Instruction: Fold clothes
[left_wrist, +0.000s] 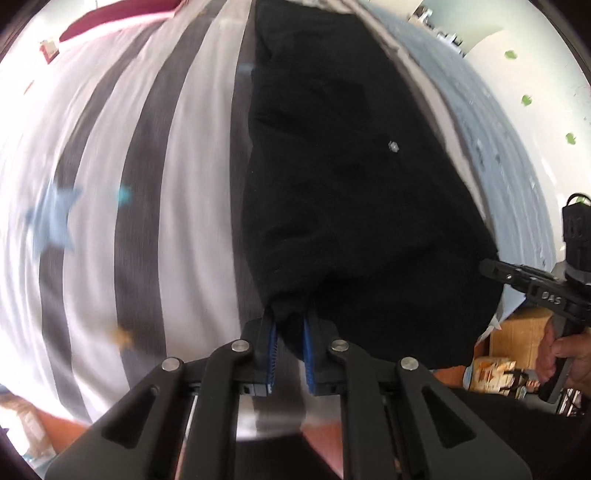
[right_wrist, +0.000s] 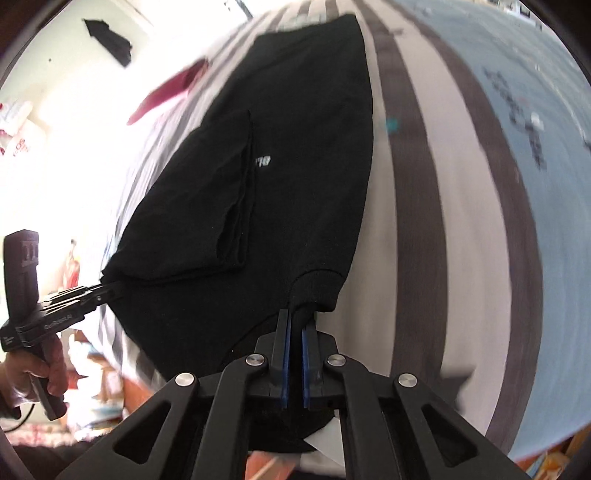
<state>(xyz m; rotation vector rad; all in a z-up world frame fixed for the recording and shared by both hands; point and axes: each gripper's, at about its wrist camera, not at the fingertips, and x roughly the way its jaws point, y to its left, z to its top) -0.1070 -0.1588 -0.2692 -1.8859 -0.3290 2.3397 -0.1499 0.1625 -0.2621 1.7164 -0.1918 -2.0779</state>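
Garment on the bedsheet, near edge between left gripper and right gripper.

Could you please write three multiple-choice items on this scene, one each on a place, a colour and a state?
1. Where does the garment lie?
A. on a striped bedspread
B. in a basket
C. on a chair

2. What colour is the garment?
A. red
B. black
C. yellow

3. How do the two tools stand?
A. both wide open
B. one open
C. both shut on the garment

Key: 1 A, the black garment spreads over the striped bedspread. 2 B, its cloth is black. 3 C, the left tool and the right tool each pinch its near edge.
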